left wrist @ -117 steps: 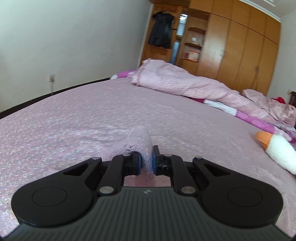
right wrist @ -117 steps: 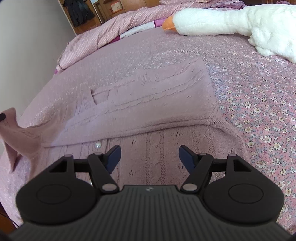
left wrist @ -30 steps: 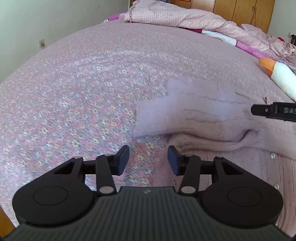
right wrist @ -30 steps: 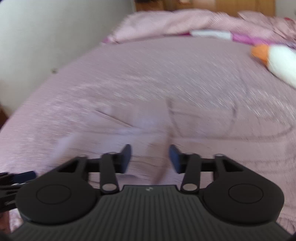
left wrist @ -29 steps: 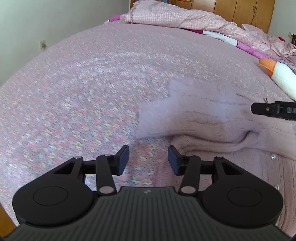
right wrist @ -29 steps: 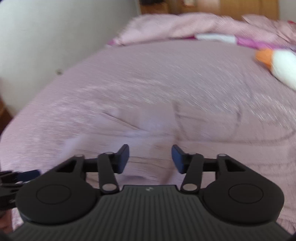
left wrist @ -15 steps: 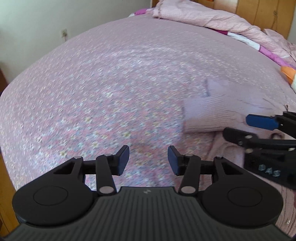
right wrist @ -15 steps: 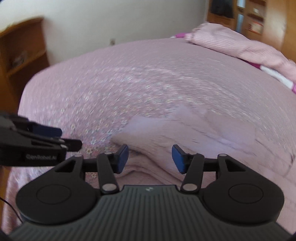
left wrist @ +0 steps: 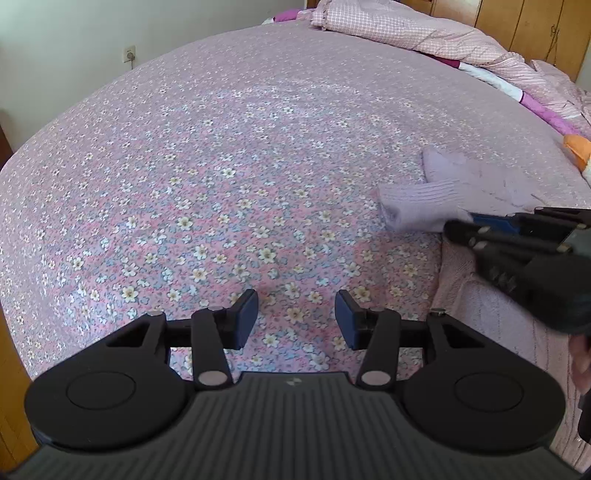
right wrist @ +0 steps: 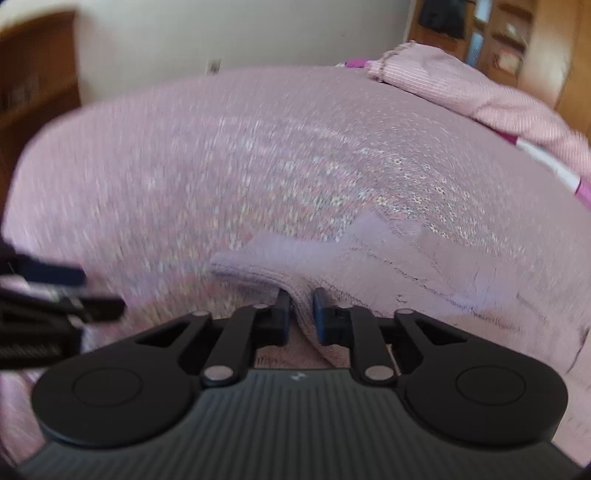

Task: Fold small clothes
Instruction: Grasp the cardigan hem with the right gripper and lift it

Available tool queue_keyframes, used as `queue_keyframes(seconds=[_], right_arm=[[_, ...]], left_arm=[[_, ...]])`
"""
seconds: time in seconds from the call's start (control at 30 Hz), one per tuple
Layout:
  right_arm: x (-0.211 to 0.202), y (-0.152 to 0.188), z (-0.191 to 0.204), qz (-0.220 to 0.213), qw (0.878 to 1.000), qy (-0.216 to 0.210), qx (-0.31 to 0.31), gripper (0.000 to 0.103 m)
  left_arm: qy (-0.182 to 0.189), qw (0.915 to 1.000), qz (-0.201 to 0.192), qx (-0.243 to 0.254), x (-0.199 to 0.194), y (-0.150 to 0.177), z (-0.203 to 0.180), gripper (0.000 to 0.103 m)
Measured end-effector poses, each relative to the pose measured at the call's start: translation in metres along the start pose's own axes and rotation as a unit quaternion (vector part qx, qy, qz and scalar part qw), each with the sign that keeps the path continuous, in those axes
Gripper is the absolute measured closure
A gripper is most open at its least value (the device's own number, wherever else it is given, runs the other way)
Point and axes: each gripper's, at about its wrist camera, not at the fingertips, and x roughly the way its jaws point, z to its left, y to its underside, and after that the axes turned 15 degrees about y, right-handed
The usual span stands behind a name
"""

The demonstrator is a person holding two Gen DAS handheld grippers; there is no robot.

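A pale pink knitted cardigan [left wrist: 443, 199] lies on the floral bedsheet [left wrist: 221, 184], at the right of the left wrist view. One folded sleeve points left. My left gripper [left wrist: 295, 315] hangs open over bare sheet, left of the cardigan, with nothing between its fingers. My right gripper [left wrist: 467, 225] reaches in from the right, at the sleeve's near edge. In the blurred right wrist view, the right gripper [right wrist: 300, 308] is shut on a raised fold of the cardigan [right wrist: 388, 266]. The left gripper [right wrist: 55, 291] shows at the left edge there.
A crumpled pink quilt [left wrist: 406, 29] lies along the far side of the bed, with wooden wardrobes [left wrist: 517, 26] behind it. The orange beak of a plush goose [left wrist: 576, 149] shows at the right. A wooden cabinet [right wrist: 33, 74] stands past the bed's left edge.
The right gripper has gone from open to shut on a fold of the cardigan. The left gripper has shifted left off the cardigan and stayed open.
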Motion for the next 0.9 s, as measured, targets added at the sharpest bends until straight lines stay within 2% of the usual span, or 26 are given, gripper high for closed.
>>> queue_keyframes(seconds=[0.17, 0.47, 0.67, 0.9], right_arm=[[-0.03, -0.009, -0.041, -0.046, 0.995, 0.023, 0.085, 0.09], [-0.082, 0.009, -0.136, -0.087, 0.969, 0.085, 0.214, 0.09], [-0.092, 0.039, -0.177, -0.08, 0.952, 0.136, 0.263, 0.09], [-0.087, 0.091, -0.221, -0.047, 0.922, 0.175, 0.342, 0.09]], left_arm=[[0.01, 0.9998, -0.01, 0.017, -0.002, -0.006, -0.013, 0.049], [0.042, 0.9976, -0.023, 0.051, 0.002, -0.02, -0.05, 0.049], [0.061, 0.9946, -0.027, 0.079, 0.012, -0.031, -0.077, 0.049], [0.085, 0.9918, -0.013, 0.095, 0.037, -0.04, -0.103, 0.049]])
